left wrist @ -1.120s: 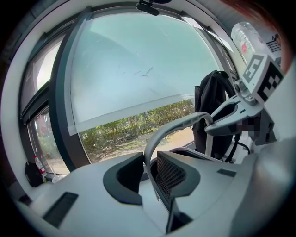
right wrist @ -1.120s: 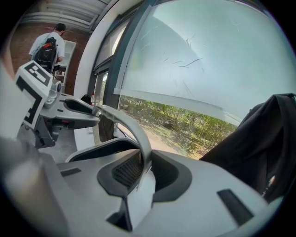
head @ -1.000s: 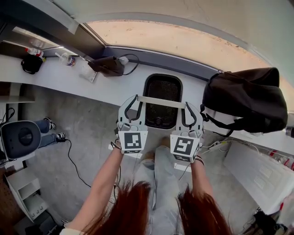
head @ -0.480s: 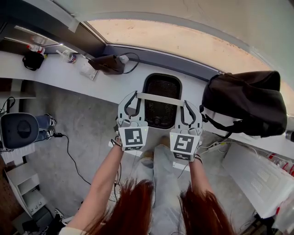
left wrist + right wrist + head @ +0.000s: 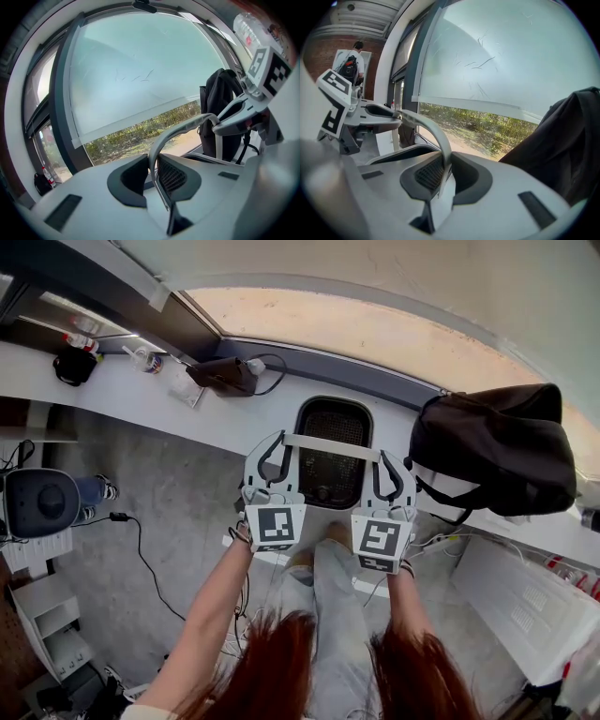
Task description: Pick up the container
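So the long white desk [image 5: 187,413] runs under the window, with a black backpack [image 5: 497,451] slumped on it off to the right. The black mesh container [image 5: 330,427] sits dead centre in front of the person, right between the two grippers. What matters here is the pale handle [image 5: 330,446]. It's a flat band arching over the container's mouth, and its long axis goes straight across, left to right, from one gripper to the other. The left gripper [image 5: 270,451] has the left end and the right gripper [image 5: 389,463] has the right end. Neither hand is nearer, it's an even split, and the container's body lies just ahead of and below both sets of fingers. Both pairs of fingers have just been closing. Each gripper view shows them narrow, pinched on the handle band with the mesh wall right behind the pads. Looks like the grab is done and the lift is next. Since the grips are on opposite ends, both hands would probably need to come up together or the container tips sideways. Can't really tell from above whether the bottom has left the desk yet.
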`<action>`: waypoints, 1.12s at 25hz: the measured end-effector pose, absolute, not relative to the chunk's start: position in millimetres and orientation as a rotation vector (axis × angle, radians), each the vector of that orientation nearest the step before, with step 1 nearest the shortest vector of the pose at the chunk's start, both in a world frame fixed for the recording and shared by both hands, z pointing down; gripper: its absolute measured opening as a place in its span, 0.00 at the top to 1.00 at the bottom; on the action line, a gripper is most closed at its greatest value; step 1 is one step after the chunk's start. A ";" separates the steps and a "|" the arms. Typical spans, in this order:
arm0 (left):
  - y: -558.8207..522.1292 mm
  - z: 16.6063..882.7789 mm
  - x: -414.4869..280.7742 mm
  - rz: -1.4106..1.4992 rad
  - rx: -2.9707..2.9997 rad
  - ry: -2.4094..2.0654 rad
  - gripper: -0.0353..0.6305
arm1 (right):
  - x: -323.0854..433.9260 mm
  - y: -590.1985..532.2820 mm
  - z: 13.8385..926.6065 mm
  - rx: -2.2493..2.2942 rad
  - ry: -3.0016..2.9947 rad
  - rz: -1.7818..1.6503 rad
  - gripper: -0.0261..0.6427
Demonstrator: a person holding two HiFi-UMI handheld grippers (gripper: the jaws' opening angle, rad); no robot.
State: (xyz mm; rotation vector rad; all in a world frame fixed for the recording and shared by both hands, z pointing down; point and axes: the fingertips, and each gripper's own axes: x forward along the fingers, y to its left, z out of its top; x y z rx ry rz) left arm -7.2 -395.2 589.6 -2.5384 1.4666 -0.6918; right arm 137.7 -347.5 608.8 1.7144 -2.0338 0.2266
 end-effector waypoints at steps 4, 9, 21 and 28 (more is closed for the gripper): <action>-385.4 578.0 -3.4 -0.679 -2.549 1.452 0.84 | 140.7 -336.4 594.8 1.727 -2.027 0.220 0.87; -373.2 551.4 -1.2 -0.652 -2.553 1.457 0.84 | 142.5 -322.6 570.2 1.735 -2.024 0.207 0.87; -354.9 486.1 2.0 -0.614 -2.555 1.462 0.84 | 146.9 -306.5 505.5 1.769 -1.999 0.180 0.87; -339.0 452.0 3.9 -0.642 -2.551 1.419 0.84 | 149.8 -292.1 476.5 1.757 -2.002 0.173 0.87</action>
